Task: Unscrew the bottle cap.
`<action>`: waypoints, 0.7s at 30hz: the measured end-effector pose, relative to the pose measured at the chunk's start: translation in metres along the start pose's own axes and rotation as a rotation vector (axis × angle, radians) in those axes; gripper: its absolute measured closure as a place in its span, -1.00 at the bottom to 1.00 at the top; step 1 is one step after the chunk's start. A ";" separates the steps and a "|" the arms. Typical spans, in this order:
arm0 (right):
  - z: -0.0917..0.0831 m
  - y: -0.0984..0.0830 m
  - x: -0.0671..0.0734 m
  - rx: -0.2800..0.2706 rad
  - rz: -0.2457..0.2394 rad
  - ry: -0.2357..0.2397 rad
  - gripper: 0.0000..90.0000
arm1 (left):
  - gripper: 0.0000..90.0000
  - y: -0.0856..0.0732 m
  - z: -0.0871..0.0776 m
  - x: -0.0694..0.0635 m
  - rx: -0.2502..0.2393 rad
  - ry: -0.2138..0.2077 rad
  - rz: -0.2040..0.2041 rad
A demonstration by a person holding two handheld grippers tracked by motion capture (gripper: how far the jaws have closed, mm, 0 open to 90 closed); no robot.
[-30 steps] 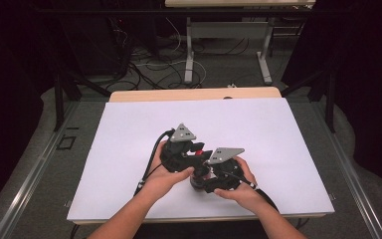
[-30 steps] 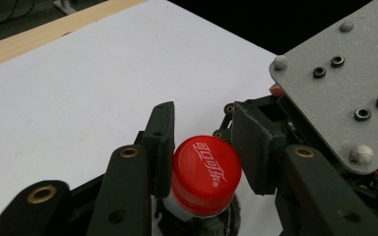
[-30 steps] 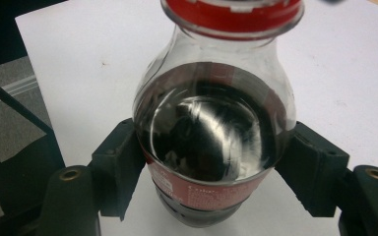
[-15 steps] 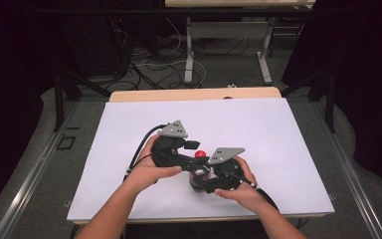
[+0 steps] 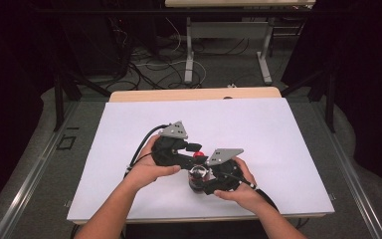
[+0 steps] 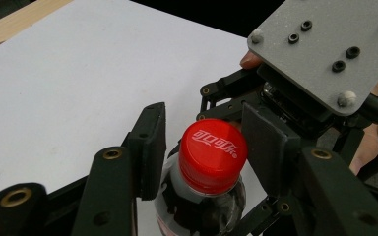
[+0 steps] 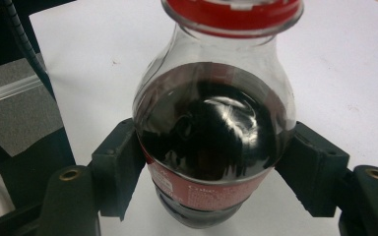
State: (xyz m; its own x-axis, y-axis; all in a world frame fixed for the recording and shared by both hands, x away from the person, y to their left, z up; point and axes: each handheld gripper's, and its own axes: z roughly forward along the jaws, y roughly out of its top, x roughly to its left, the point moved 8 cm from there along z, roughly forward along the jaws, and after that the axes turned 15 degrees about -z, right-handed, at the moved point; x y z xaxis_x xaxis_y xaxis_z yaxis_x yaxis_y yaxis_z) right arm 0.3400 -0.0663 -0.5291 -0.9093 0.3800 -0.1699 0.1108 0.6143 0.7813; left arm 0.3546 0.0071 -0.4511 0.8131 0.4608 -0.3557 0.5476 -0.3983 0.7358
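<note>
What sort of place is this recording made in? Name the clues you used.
Probably a lab or workshop recording station: a table covered in plain white, dark curtaining around it, loose cables on the floor, and metal desk legs behind.

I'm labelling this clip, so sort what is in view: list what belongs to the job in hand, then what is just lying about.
In the job:
- bottle, dark drink inside, clamped at the body by the right gripper
- red cap, between the pads of the left gripper, whose jaws have just been closing
- white sheet it stands on

Lying about:
- cables on the floor
- far table's legs
</note>
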 end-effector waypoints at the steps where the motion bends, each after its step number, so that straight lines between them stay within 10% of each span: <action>1: 0.000 0.000 0.000 -0.001 0.000 0.000 -0.34 | 0.26 0.000 0.001 -0.001 0.002 -0.003 0.003; 8: 0.000 -0.001 0.001 0.008 0.005 0.001 -0.34 | 0.36 0.001 0.005 -0.003 0.000 0.013 0.001; 21: -0.003 -0.001 -0.007 0.006 0.022 -0.064 -0.33 | 0.37 0.007 0.009 -0.006 -0.125 0.224 -0.145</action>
State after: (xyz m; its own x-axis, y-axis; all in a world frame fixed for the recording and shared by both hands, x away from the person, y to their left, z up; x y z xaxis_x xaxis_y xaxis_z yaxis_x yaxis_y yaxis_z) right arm 0.3447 -0.0716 -0.5274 -0.8789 0.4371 -0.1909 0.1334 0.6096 0.7814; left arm 0.3553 -0.0051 -0.4494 0.6567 0.6749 -0.3365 0.6152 -0.2213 0.7567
